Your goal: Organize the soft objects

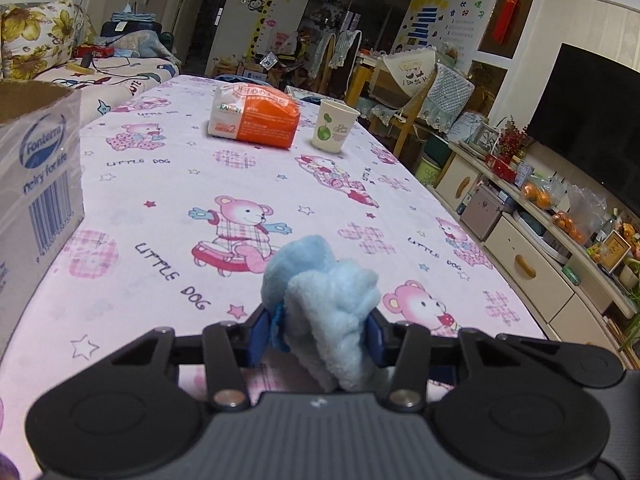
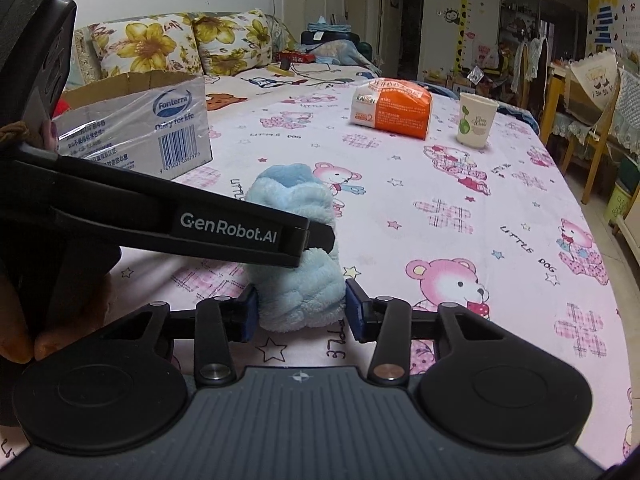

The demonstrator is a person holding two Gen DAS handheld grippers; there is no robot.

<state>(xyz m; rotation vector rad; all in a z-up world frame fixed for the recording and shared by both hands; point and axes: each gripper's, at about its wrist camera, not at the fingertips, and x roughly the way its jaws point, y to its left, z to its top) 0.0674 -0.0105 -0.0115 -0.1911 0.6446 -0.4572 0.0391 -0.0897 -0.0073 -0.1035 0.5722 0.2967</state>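
Left gripper (image 1: 318, 334) squeezing fluffy, bunched pale-blue plush cloth (image 1: 320, 300)

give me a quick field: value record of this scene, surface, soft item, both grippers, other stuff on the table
surface: table under a pink bear-print cloth
soft item: light blue plush cloth, bunched up
left gripper: shut on the plush cloth, pads pressing both sides
right gripper: jaws around the cloth's lower end, left pad touching, right pad with a slight gap; grip not certain
cardboard box: open top, on the left side
orange and white pack: far end of the table
paper cup: upright, just right of the pack
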